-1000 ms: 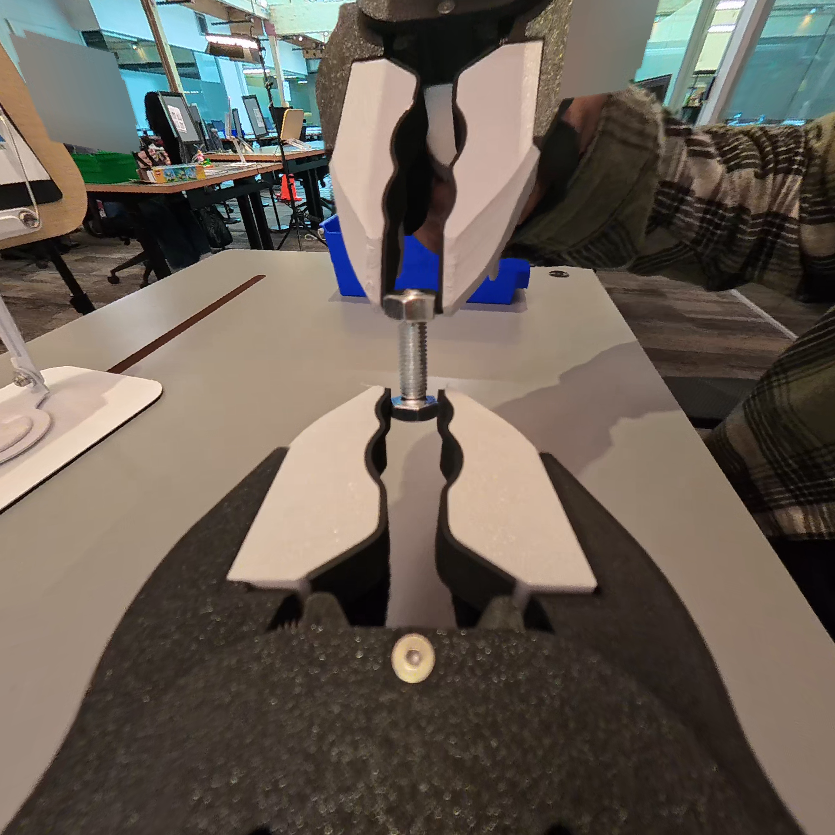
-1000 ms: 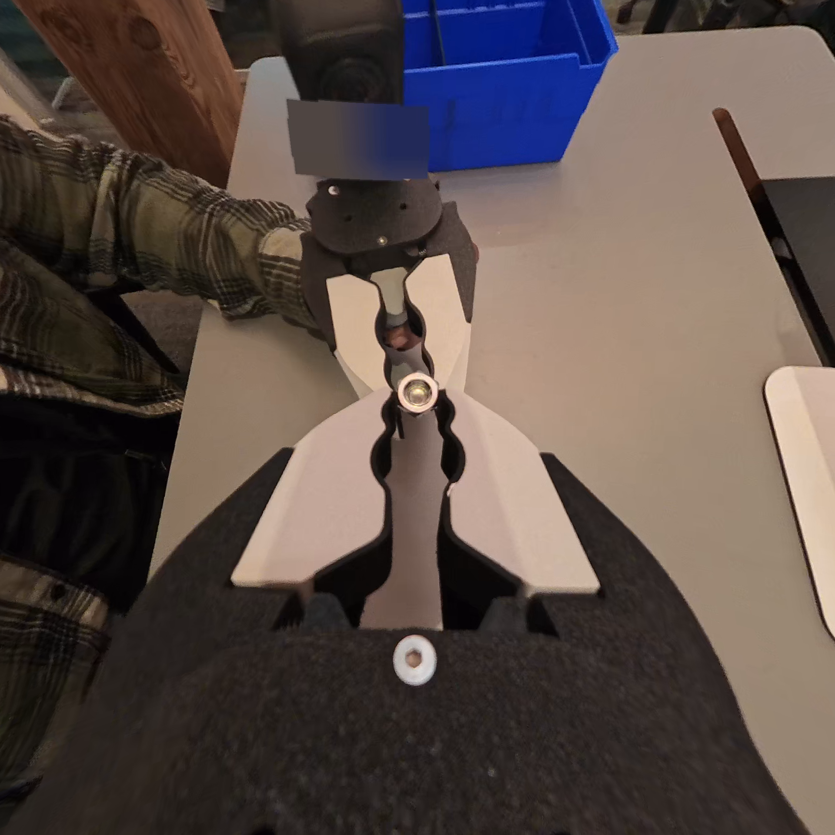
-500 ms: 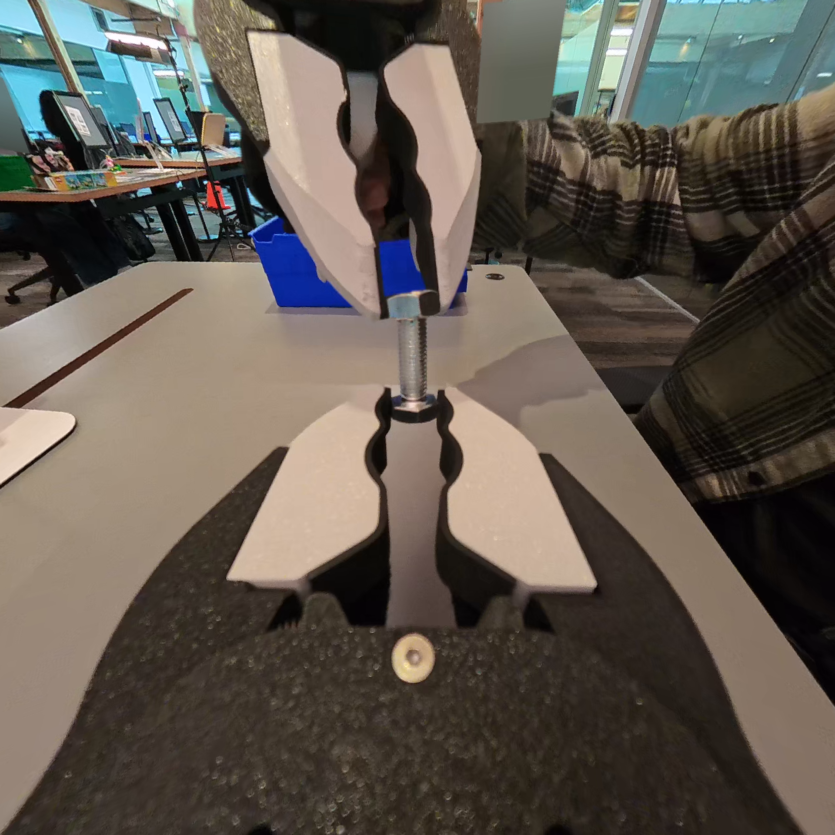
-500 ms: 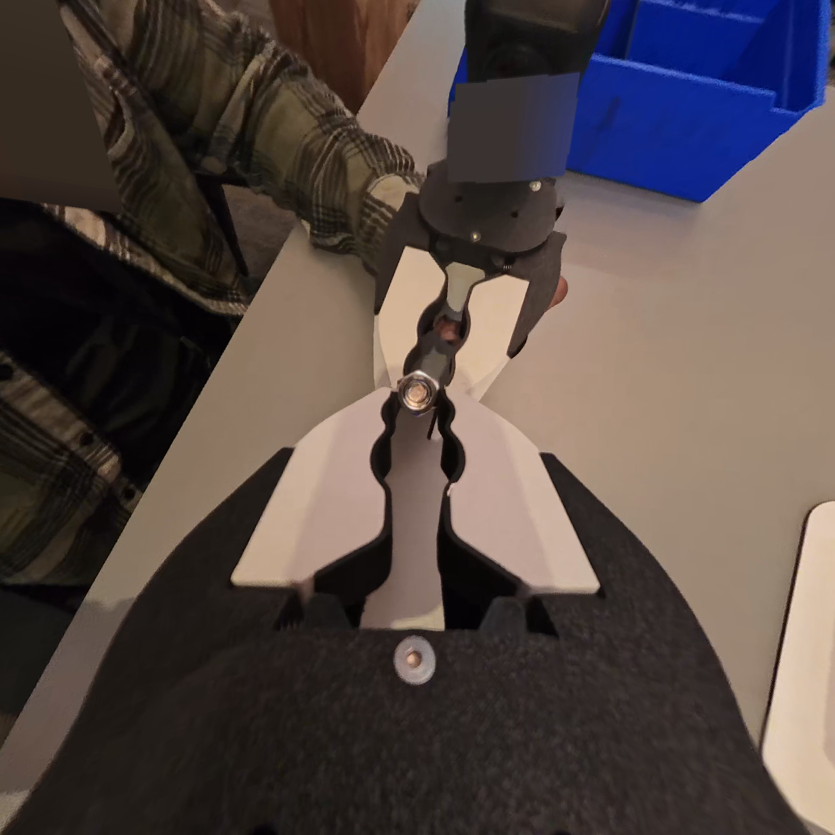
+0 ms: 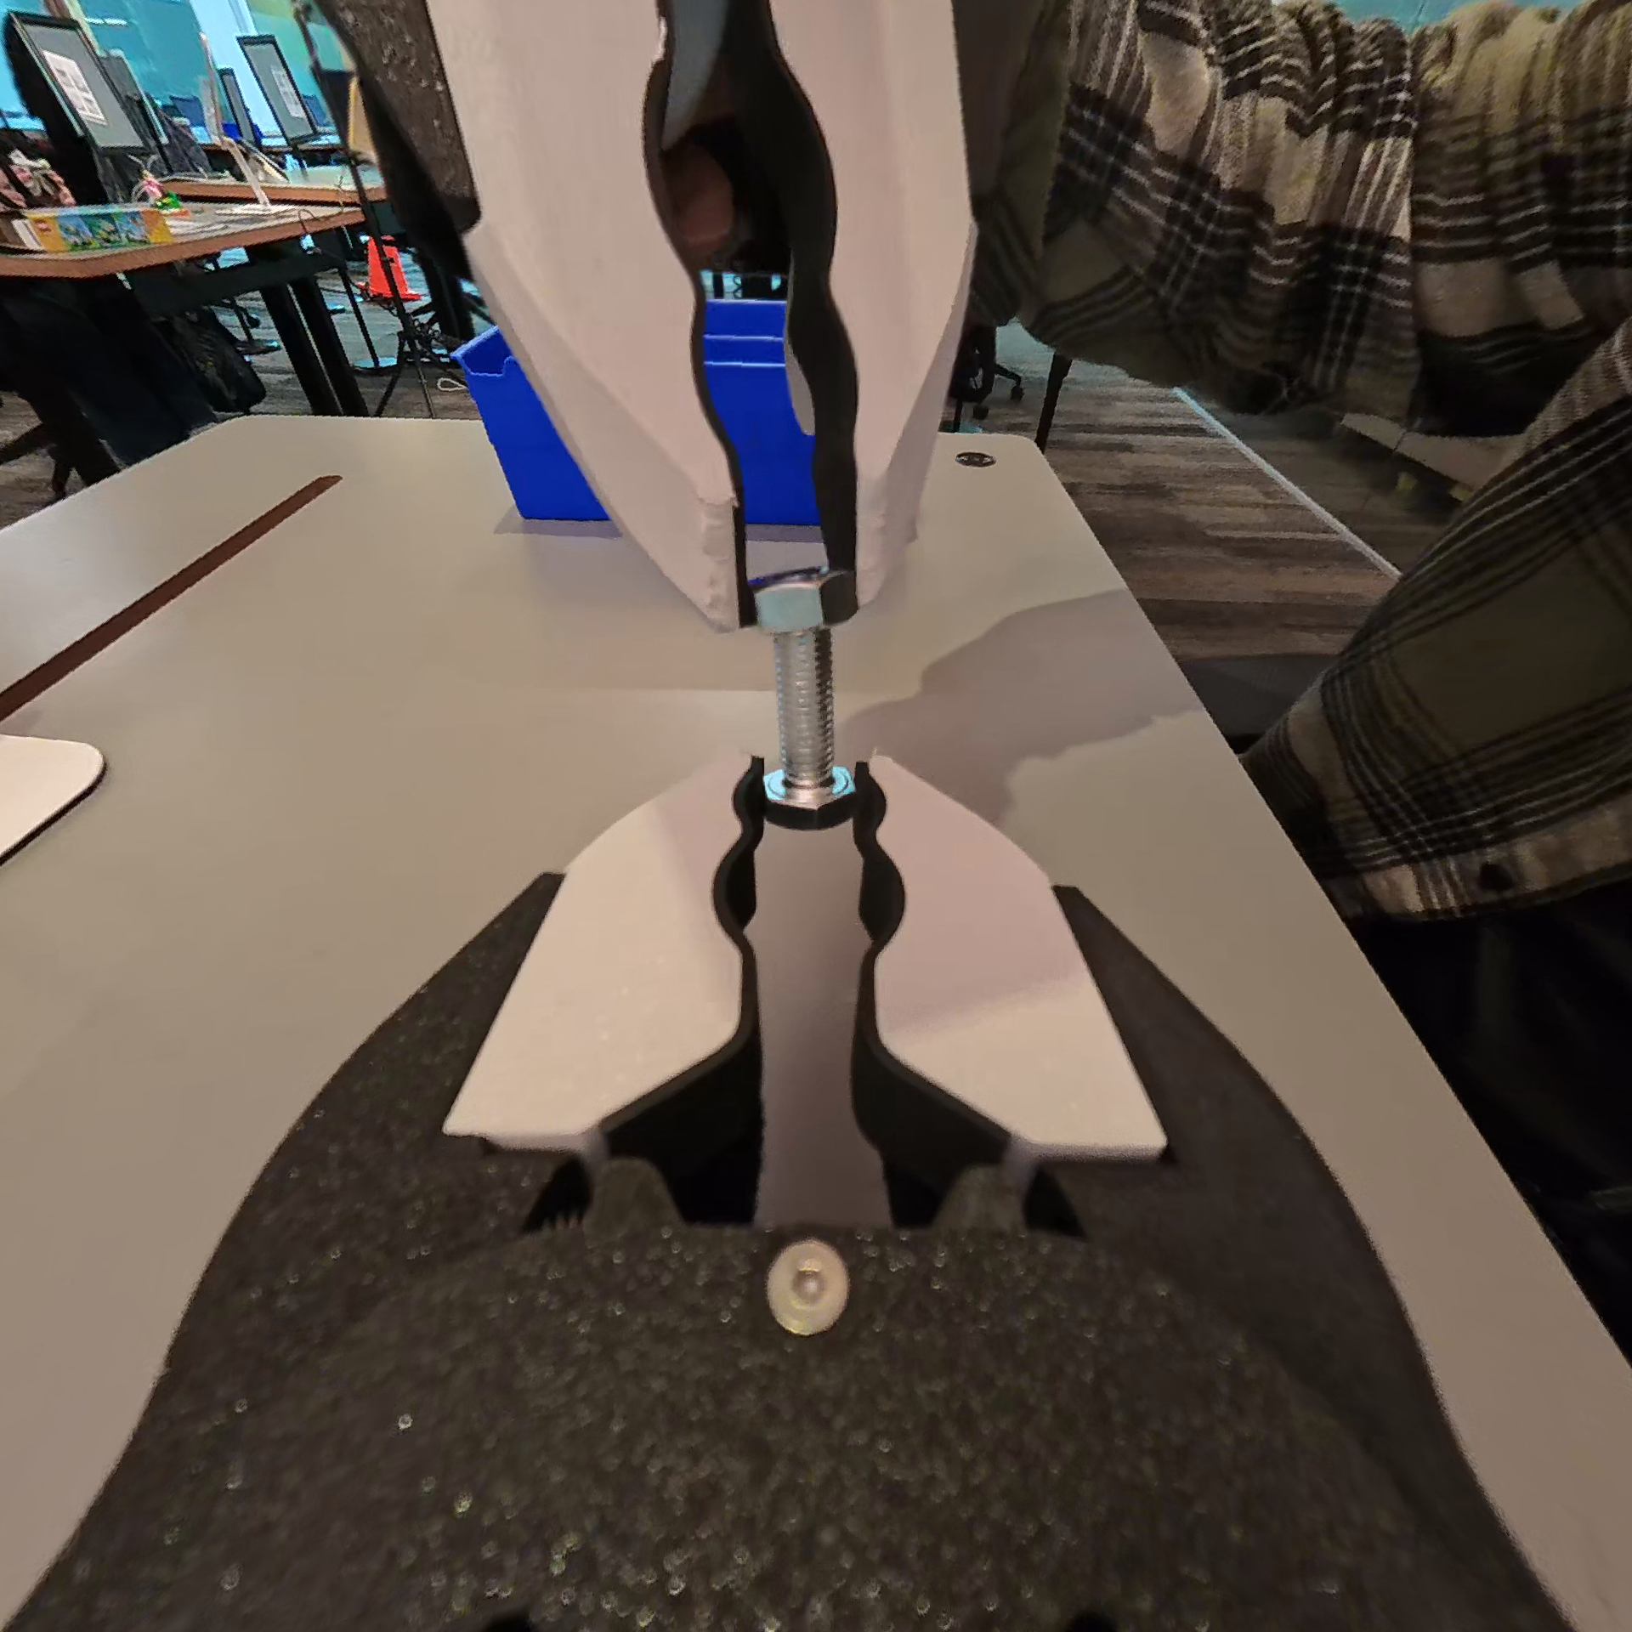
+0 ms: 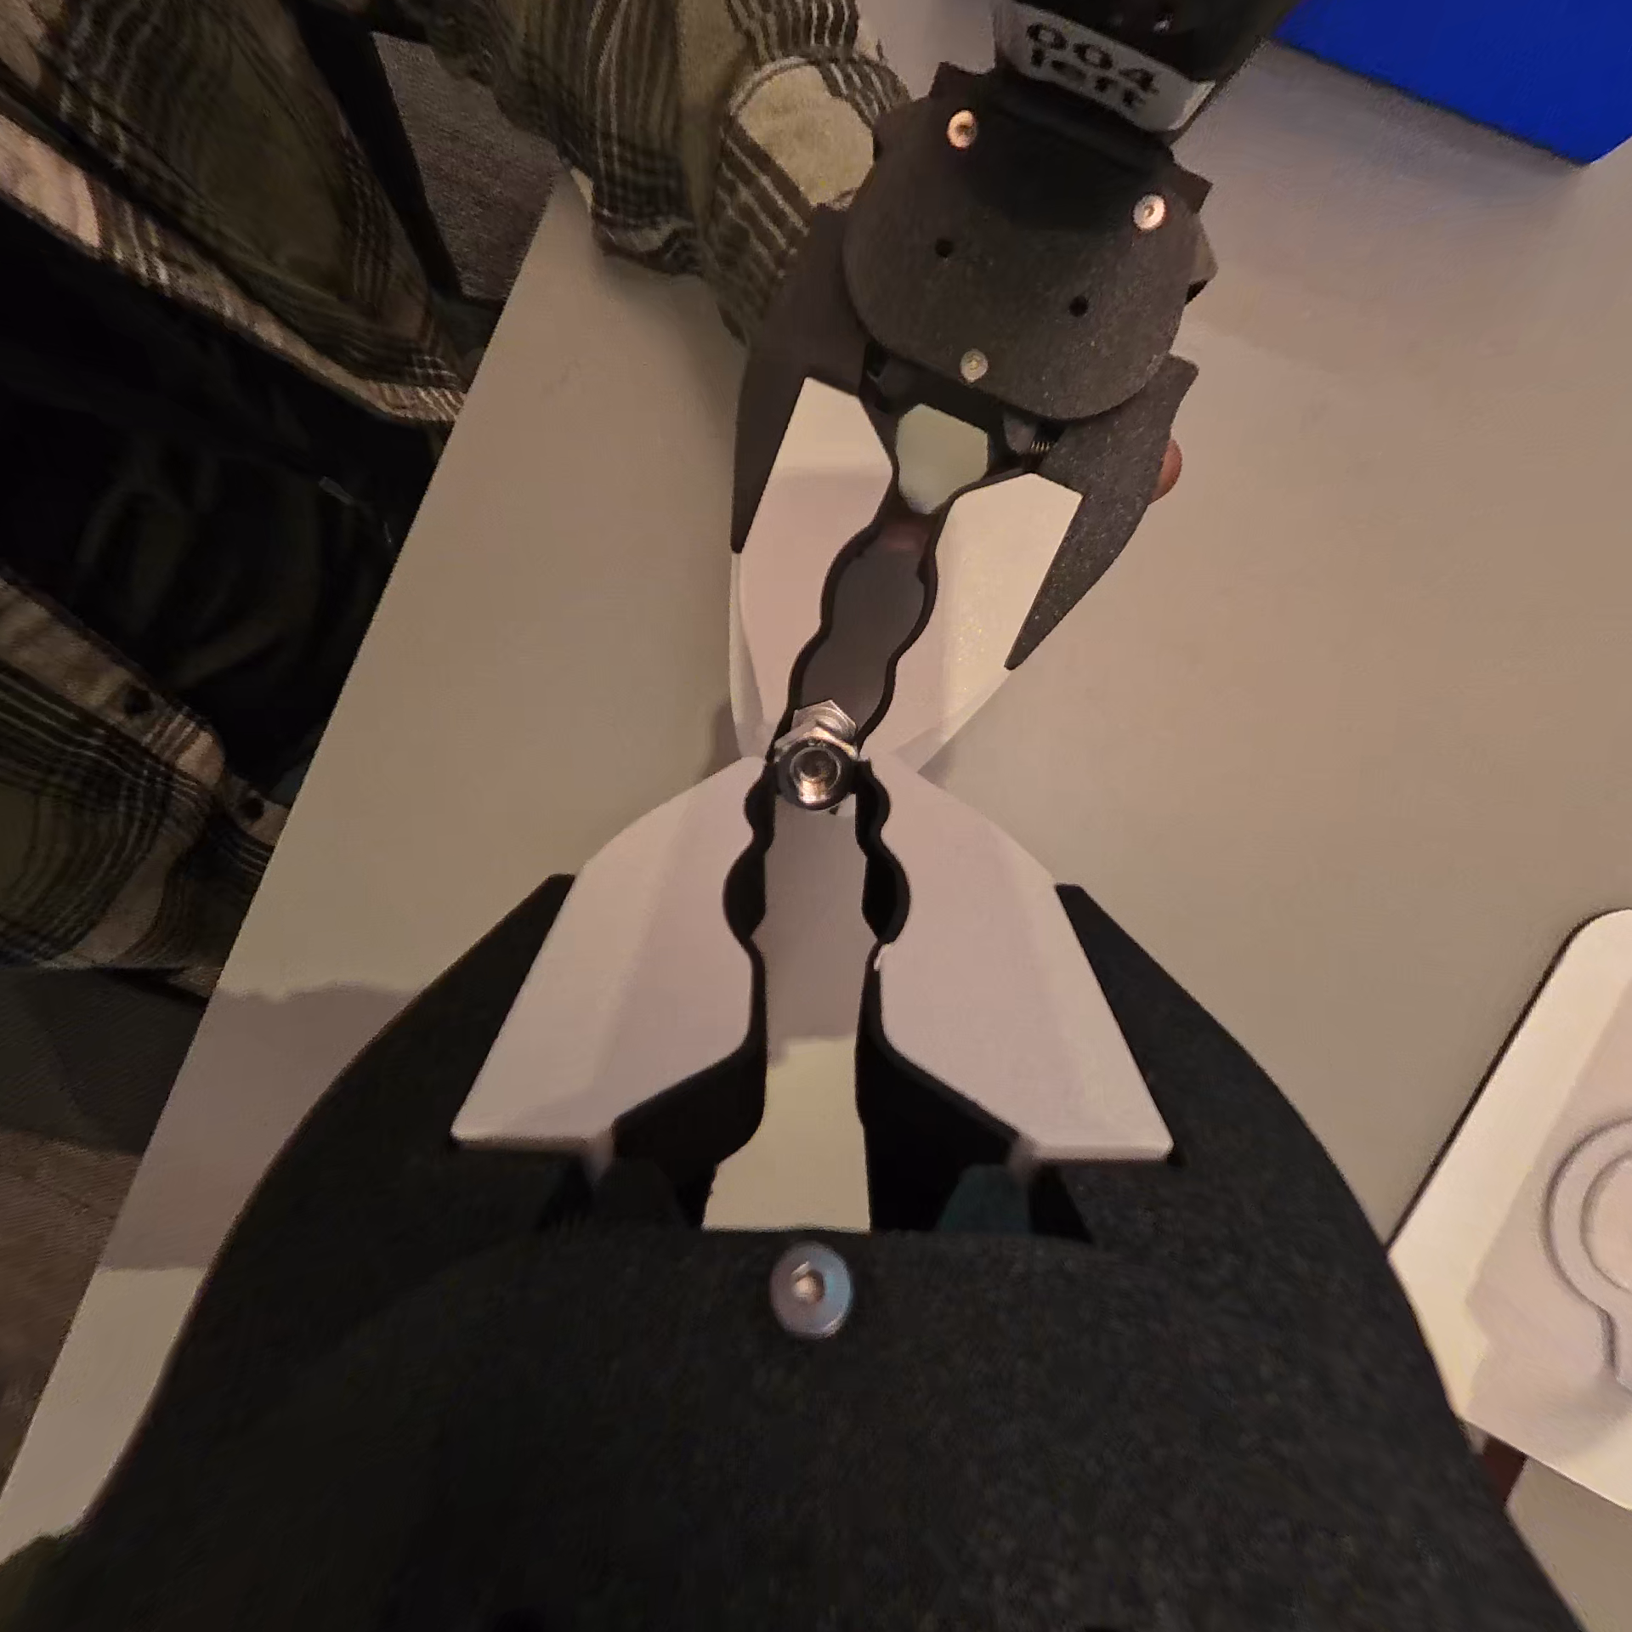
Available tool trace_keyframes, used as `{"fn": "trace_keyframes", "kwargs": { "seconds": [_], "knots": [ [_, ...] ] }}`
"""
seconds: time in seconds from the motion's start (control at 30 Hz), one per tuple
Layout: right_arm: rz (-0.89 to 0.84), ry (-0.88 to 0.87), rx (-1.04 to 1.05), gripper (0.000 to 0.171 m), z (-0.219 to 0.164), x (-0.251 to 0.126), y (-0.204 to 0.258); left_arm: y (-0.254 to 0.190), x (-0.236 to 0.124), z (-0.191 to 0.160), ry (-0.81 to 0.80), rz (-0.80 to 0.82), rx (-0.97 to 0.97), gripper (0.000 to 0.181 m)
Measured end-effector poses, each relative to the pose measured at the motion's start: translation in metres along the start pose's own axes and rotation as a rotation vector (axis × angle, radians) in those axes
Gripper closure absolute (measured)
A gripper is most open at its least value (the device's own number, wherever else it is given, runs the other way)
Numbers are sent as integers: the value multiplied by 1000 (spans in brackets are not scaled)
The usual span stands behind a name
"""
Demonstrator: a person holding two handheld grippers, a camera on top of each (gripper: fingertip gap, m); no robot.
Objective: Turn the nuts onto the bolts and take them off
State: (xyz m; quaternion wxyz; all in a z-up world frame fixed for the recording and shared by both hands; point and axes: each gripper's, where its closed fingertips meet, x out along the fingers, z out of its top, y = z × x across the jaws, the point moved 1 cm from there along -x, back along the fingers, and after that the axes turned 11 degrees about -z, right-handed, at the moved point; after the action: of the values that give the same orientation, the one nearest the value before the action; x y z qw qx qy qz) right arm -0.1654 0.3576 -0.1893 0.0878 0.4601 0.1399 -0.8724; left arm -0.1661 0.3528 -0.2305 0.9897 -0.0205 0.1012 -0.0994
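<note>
A silver bolt (image 5: 802, 706) stands upright above the grey table (image 5: 353, 706). My left gripper (image 5: 808, 790) is shut on the hex nut (image 5: 806, 799) threaded on the bolt's lower end. My right gripper (image 5: 795, 583) comes down from above and is shut on the bolt's hex head (image 5: 799, 605). In the right wrist view my right gripper (image 6: 814, 786) grips the bolt head (image 6: 812, 782), seen end-on. Just beyond it the left gripper (image 6: 826, 720) holds the nut (image 6: 826, 717). Most of the thread between head and nut is bare.
A blue bin (image 5: 547, 442) stands at the table's far edge and shows as a corner in the right wrist view (image 6: 1457, 79). A white pad (image 5: 35, 786) lies on the left and also appears in the right wrist view (image 6: 1545, 1192). Plaid sleeves (image 5: 1325, 221) reach in over the right table edge. Only a small space, under 4 cm, lies between the two pairs of fingers.
The right gripper has twisted with the bolt head, and the left gripper now sits tilted to the upper right in its view. Both grippers look closer and larger. The grips are unchanged.
</note>
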Motion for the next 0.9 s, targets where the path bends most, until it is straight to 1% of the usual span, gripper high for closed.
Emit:
{"fn": "trace_keyframes", "kwargs": {
  "seconds": [0.43, 0.9],
  "knots": [
    [-2, -5, 54, 154, 3, -2, -2, 2, -2, 4, -15, 24, 15, 162],
    [3, -24, 60, 154, 6, -2, -2, 3, -3, 6, -24, 27, 14, 162]
  ]
}}
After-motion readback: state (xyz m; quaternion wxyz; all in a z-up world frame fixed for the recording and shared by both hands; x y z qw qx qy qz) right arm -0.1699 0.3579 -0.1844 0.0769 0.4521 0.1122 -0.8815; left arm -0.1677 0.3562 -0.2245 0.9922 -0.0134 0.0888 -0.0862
